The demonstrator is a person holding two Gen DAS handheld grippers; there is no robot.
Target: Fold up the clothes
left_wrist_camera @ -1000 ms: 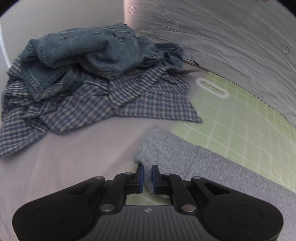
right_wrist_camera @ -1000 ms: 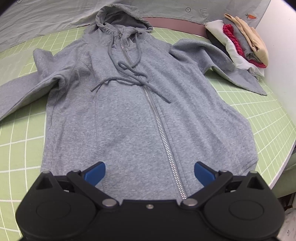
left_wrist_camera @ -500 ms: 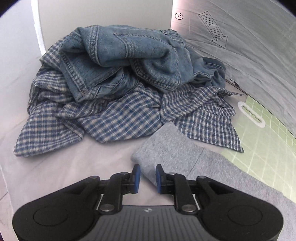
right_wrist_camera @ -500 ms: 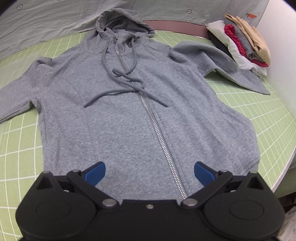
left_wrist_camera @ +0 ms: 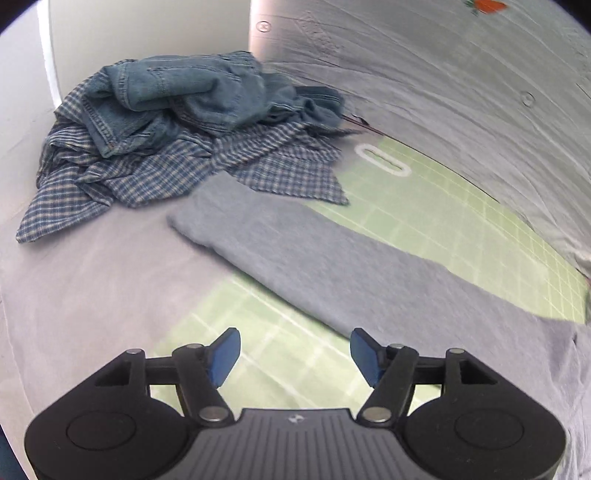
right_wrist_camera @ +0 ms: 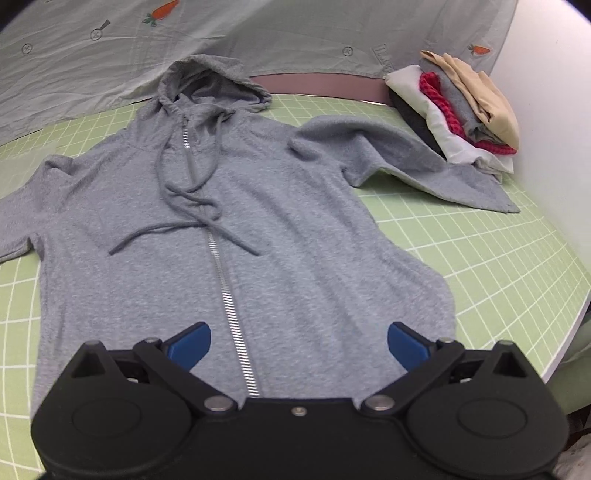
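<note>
A grey zip hoodie (right_wrist_camera: 258, 229) lies face up and spread flat on the green grid mat (right_wrist_camera: 498, 266), hood toward the back. Its right sleeve (right_wrist_camera: 424, 166) reaches toward a stack of folded clothes. In the left wrist view its other sleeve (left_wrist_camera: 314, 254) lies stretched out flat, the cuff end near a plaid shirt. My left gripper (left_wrist_camera: 293, 354) hangs open above the mat, just short of that sleeve, holding nothing. My right gripper (right_wrist_camera: 299, 341) is open over the hoodie's hem, straddling the zipper (right_wrist_camera: 229, 295).
A crumpled pile of a blue plaid shirt (left_wrist_camera: 166, 170) and denim (left_wrist_camera: 184, 96) lies beyond the left sleeve's cuff. Folded clothes (right_wrist_camera: 461, 110) are stacked at the mat's back right. A grey sheet (right_wrist_camera: 258, 33) covers the back. The table edge (right_wrist_camera: 569, 332) runs close on the right.
My left gripper let go of the sleeve cuff, opened wide and pulled back; the sleeve now lies flat. The right gripper stayed open and shifted slightly over the hem.
</note>
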